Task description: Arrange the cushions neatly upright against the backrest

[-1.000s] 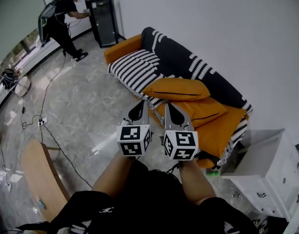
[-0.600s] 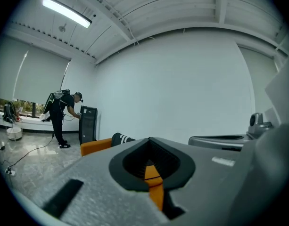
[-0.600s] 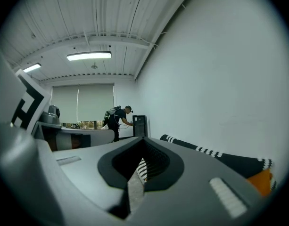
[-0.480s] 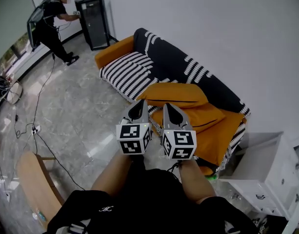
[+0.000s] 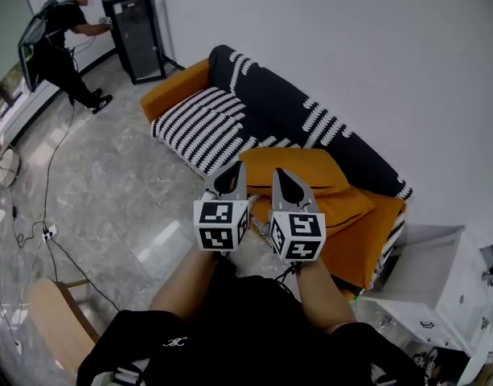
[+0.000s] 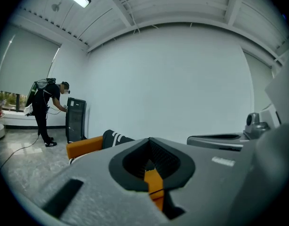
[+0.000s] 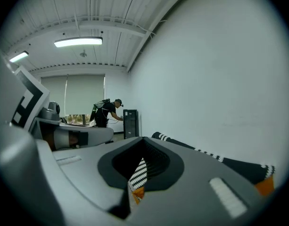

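Closing in on the orange sofa [image 5: 178, 87] with striped black-and-white throw [image 5: 288, 107], you keep left tongs [image 5: 228, 180] and right tongs [image 5: 288, 186] pressed together, empty. Plump orange fabric cushions [image 5: 298, 167] lie flat on its seat, none upright yet.

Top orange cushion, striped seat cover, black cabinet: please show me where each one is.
top orange cushion [image 5: 298, 167], head view, middle of its upper face.
striped seat cover [image 5: 199, 123], head view, middle of the striped part on the seat.
black cabinet [image 5: 140, 34], head view, middle of its body.
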